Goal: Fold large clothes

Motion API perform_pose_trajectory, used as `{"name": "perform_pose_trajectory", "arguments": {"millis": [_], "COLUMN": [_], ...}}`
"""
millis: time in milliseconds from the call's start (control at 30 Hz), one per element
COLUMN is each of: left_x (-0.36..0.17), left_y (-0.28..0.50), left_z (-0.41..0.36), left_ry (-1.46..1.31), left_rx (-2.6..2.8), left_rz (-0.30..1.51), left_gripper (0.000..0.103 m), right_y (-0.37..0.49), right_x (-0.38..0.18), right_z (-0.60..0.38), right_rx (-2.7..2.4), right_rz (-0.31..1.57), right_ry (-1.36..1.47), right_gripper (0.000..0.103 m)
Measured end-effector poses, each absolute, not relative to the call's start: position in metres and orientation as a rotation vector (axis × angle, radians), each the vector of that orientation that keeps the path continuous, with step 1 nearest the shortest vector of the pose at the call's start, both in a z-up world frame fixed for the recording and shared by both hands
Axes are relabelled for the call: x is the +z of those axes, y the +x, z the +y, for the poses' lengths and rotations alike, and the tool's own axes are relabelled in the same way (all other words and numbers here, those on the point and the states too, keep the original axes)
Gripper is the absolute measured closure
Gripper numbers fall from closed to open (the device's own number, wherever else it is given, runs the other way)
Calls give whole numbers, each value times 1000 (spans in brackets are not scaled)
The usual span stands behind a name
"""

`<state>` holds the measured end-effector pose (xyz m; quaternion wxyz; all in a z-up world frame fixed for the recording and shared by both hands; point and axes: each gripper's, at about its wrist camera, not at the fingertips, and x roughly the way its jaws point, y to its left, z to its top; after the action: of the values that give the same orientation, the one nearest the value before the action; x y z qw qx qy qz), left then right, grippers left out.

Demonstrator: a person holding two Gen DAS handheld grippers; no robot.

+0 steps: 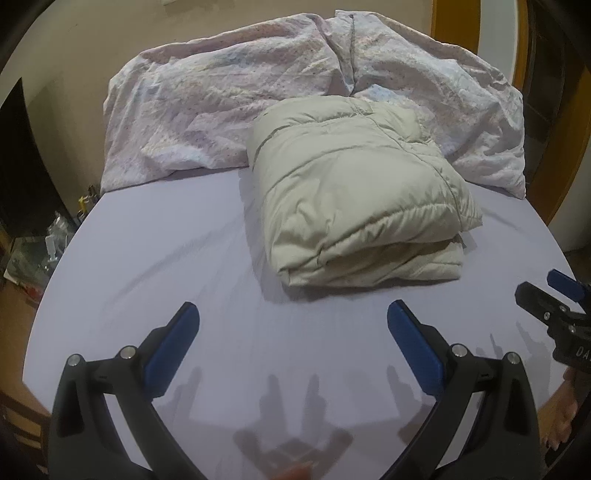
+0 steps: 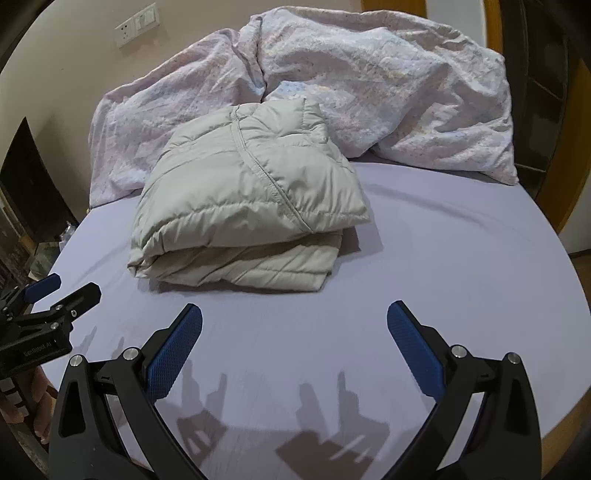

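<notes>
From your left wrist: the left gripper (image 1: 293, 308) spread wide over bare sheet (image 1: 155, 258), the folded jacket (image 1: 354, 199) ahead against the duvet (image 1: 207, 110). From your right wrist: the right gripper (image 2: 294, 309) equally spread, empty; only here a wall socket (image 2: 137, 24) shows

One folded jacket (image 1: 354, 199), one duvet (image 1: 229, 107), two tools (image 1: 293, 321).
</notes>
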<state>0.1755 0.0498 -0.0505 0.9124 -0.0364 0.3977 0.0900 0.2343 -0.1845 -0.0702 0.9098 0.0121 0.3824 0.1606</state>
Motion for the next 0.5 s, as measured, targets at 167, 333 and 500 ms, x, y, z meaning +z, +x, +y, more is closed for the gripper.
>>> {"name": "perform_pose_trajectory", "arguments": {"millis": [167, 333, 500], "left_x": [-55, -63, -60], "left_y": [169, 164, 156], "left_z": [55, 55, 52], "left_ry": [-112, -132, -132], "left_rx": [195, 186, 183], "left_rz": [879, 929, 922], "left_gripper": [2, 2, 2], "right_y": [221, 213, 208], "right_x": [-68, -66, -65], "right_z": [-189, -191, -193], "right_rx": [317, 320, 324], "right_rz": [800, 800, 800], "right_ry": [19, 16, 22], "right_gripper": [1, 1, 1]}}
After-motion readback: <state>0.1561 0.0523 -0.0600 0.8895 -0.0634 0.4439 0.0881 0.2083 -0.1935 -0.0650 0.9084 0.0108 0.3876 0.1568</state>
